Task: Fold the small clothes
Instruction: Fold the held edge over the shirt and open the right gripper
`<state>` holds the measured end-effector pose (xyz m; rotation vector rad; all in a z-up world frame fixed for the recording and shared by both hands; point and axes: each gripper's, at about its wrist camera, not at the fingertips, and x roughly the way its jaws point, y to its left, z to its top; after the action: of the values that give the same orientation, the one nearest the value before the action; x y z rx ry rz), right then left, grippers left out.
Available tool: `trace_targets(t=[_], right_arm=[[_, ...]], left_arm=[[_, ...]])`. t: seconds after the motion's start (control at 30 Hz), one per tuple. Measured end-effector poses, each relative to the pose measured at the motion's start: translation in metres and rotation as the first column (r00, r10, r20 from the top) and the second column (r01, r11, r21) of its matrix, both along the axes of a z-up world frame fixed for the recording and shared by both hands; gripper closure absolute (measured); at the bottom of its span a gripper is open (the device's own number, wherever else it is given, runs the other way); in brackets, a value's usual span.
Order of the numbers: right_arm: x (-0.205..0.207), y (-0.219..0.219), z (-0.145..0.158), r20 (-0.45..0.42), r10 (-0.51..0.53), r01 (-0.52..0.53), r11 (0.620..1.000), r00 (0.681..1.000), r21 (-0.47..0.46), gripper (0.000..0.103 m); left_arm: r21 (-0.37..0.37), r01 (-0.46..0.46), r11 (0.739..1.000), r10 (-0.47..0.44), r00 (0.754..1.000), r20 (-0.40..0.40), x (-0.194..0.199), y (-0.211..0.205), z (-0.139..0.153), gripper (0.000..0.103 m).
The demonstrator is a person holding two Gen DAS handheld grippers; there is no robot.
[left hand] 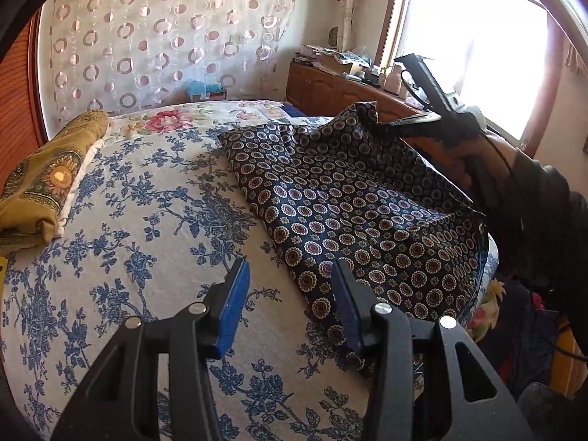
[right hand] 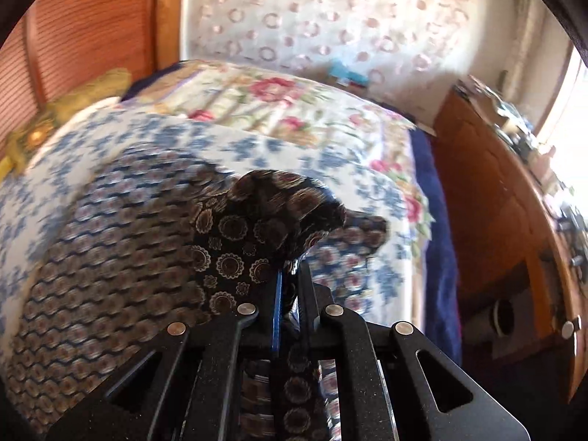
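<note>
A dark navy garment (left hand: 352,205) with small round flower medallions lies on the bed's blue-and-white floral sheet (left hand: 139,228). My left gripper (left hand: 290,279) is open and empty, just above the sheet beside the garment's near left edge. My right gripper (left hand: 404,119) shows in the left wrist view at the far right, lifting the garment's far corner off the bed. In the right wrist view my right gripper (right hand: 290,268) is shut on a bunched fold of the garment (right hand: 257,228), which drapes down to the left.
A folded mustard-yellow patterned cloth (left hand: 44,183) lies at the bed's left edge. A wooden cabinet (left hand: 330,88) with clutter on top stands under the bright window (left hand: 474,47). A circle-patterned curtain (left hand: 165,36) hangs behind the bed. Dark bags (left hand: 529,330) sit at the right.
</note>
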<state>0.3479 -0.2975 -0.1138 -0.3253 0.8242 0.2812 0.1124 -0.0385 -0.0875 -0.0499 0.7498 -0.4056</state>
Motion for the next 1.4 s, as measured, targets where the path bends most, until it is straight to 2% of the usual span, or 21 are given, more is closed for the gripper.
trace_targets(t=[0.1, 0.13, 0.17, 0.23, 0.33, 0.47, 0.6, 0.7, 0.73, 0.8, 0.83, 0.93, 1.07, 1.13, 1.23, 1.3, 1.33, 1.37, 1.4], right_arm=[[0.008, -0.018, 0.005, -0.002, -0.073, 0.073, 0.996, 0.997, 0.05, 0.091], [0.007, -0.024, 0.009, 0.012, -0.092, 0.091, 0.994, 0.996, 0.068, 0.086], [0.005, -0.03, 0.014, 0.034, -0.122, 0.119, 0.989, 0.992, 0.082, 0.074], [0.002, -0.039, 0.02, 0.053, -0.145, 0.139, 0.984, 0.988, 0.111, 0.064], [0.0, -0.045, 0.023, 0.046, -0.133, 0.126, 0.983, 0.99, 0.136, 0.063], [0.008, -0.034, 0.014, 0.004, -0.102, 0.101, 0.989, 0.995, 0.113, 0.063], [0.027, -0.024, 0.009, -0.022, -0.113, 0.115, 0.983, 0.993, 0.14, 0.063], [0.04, -0.021, 0.005, -0.013, -0.133, 0.134, 0.984, 0.991, 0.119, 0.063], [0.045, -0.021, 0.003, -0.018, -0.133, 0.134, 0.984, 0.991, 0.116, 0.063], [0.052, -0.024, -0.001, -0.072, -0.087, 0.099, 0.977, 0.994, 0.186, 0.091], [0.053, -0.024, -0.002, -0.087, -0.078, 0.094, 0.975, 0.993, 0.203, 0.101], [0.048, -0.023, 0.0, -0.053, -0.058, 0.068, 0.977, 0.997, 0.204, 0.103], [0.048, -0.039, 0.008, 0.035, -0.197, 0.19, 0.972, 0.98, 0.139, 0.103], [0.054, -0.053, 0.008, 0.02, -0.25, 0.245, 0.96, 0.968, 0.132, 0.103], [0.053, -0.058, 0.008, 0.027, -0.254, 0.25, 0.962, 0.967, 0.108, 0.103], [0.047, -0.059, 0.012, 0.031, -0.237, 0.232, 0.966, 0.971, 0.115, 0.086], [0.044, -0.06, 0.013, 0.026, -0.239, 0.235, 0.966, 0.971, 0.11, 0.069], [0.037, -0.061, 0.014, 0.02, -0.23, 0.226, 0.967, 0.973, 0.117, 0.065], [0.031, -0.061, 0.015, 0.016, -0.213, 0.209, 0.97, 0.977, 0.127, 0.065]], left_arm=[[0.002, 0.001, 1.0, -0.001, 1.0, -0.003, 0.001, -0.001, -0.002, 0.058], [0.002, 0.001, 1.0, -0.001, 1.0, -0.003, 0.0, -0.001, -0.002, 0.058], [0.0, 0.0, 1.0, 0.0, 1.0, -0.002, 0.0, 0.0, -0.002, 0.058], [-0.005, -0.001, 1.0, 0.001, 1.0, -0.002, 0.0, 0.0, -0.002, 0.058], [-0.008, 0.002, 1.0, -0.002, 1.0, -0.004, -0.001, -0.001, -0.003, 0.058], [-0.004, 0.011, 1.0, -0.011, 1.0, -0.007, -0.001, -0.005, -0.005, 0.058], [-0.002, 0.015, 1.0, -0.015, 1.0, -0.011, -0.001, -0.006, -0.007, 0.058], [0.0, 0.013, 1.0, -0.013, 1.0, -0.015, -0.001, -0.006, -0.008, 0.058], [0.0, 0.013, 1.0, -0.013, 1.0, -0.016, -0.001, -0.006, -0.008, 0.058], [-0.002, 0.013, 1.0, -0.013, 1.0, -0.018, -0.002, -0.005, -0.01, 0.058], [-0.003, 0.012, 1.0, -0.012, 1.0, -0.019, -0.001, -0.004, -0.01, 0.058], [-0.004, 0.012, 1.0, -0.012, 1.0, -0.023, -0.002, -0.004, -0.012, 0.058], [-0.006, 0.014, 1.0, -0.014, 1.0, -0.026, -0.003, -0.004, -0.013, 0.058], [-0.005, 0.014, 1.0, -0.014, 1.0, -0.024, -0.003, -0.005, -0.013, 0.058], [-0.005, 0.017, 1.0, -0.017, 1.0, -0.023, -0.004, -0.005, -0.013, 0.058], [-0.004, 0.018, 1.0, -0.018, 1.0, -0.025, -0.003, -0.006, -0.013, 0.058], [-0.004, 0.02, 1.0, -0.02, 0.999, -0.027, -0.003, -0.007, -0.013, 0.058], [-0.004, 0.025, 1.0, -0.025, 0.999, -0.025, -0.004, -0.008, -0.013, 0.058], [-0.004, 0.028, 1.0, -0.028, 0.999, -0.023, -0.005, -0.009, -0.012, 0.058]])
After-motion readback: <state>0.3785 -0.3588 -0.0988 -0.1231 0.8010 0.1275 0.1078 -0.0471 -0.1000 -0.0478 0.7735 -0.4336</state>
